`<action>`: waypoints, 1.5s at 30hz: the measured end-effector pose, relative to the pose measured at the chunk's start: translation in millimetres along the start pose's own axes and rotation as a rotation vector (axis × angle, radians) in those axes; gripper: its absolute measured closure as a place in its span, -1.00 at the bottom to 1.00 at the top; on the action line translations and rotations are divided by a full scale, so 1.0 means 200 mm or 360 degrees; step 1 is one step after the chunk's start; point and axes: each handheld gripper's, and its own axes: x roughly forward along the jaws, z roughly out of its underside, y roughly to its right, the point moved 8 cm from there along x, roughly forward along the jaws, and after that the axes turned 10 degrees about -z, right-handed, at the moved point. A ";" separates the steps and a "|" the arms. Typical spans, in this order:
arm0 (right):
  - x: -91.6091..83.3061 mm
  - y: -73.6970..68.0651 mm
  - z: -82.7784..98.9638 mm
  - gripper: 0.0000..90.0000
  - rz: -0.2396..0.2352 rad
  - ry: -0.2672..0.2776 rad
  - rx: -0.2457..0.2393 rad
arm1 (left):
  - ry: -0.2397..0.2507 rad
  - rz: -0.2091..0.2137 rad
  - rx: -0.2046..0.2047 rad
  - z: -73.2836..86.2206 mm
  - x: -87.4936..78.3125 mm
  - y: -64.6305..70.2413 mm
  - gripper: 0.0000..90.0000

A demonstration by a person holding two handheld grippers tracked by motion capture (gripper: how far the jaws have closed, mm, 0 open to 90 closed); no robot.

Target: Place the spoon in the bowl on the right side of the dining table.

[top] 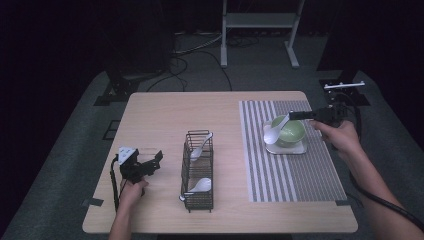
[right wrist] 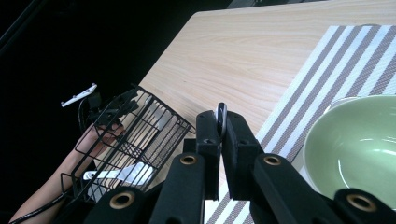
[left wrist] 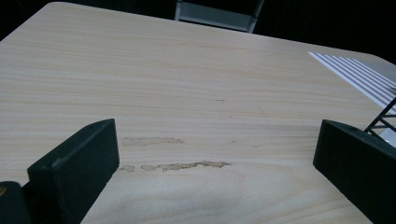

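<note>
No readable text, label, brand or number appears on anything.

We see a wire rack (top: 198, 170) holding two spoons (top: 200, 148), at nine o'clock from the striped mat (top: 287, 170).

In the right gripper view the fingers (right wrist: 219, 140) hid all but the spoon handle's tip (right wrist: 220, 114); the picture's edge cropped the green bowl (right wrist: 355, 144) beside them.

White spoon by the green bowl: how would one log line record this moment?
right claw: shut on white spoon | spoon: over green bowl | left claw: open, empty | wire basket: two spoons inside
</note>
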 end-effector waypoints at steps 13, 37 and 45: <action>-0.05 0.05 -0.01 0.90 0.0032 0.0043 0.0038 | 0.0001 -0.0001 -0.0005 0.00 0.00 0.00 -1.00; -0.14 0.13 -0.05 0.90 0.0152 0.0104 0.0064 | 0.0001 -0.0001 0.0000 0.00 0.00 0.00 -1.00; -0.16 0.15 -0.05 0.90 0.0180 0.0120 0.0070 | 0.0001 -0.0002 -0.0003 0.00 0.00 0.00 -1.00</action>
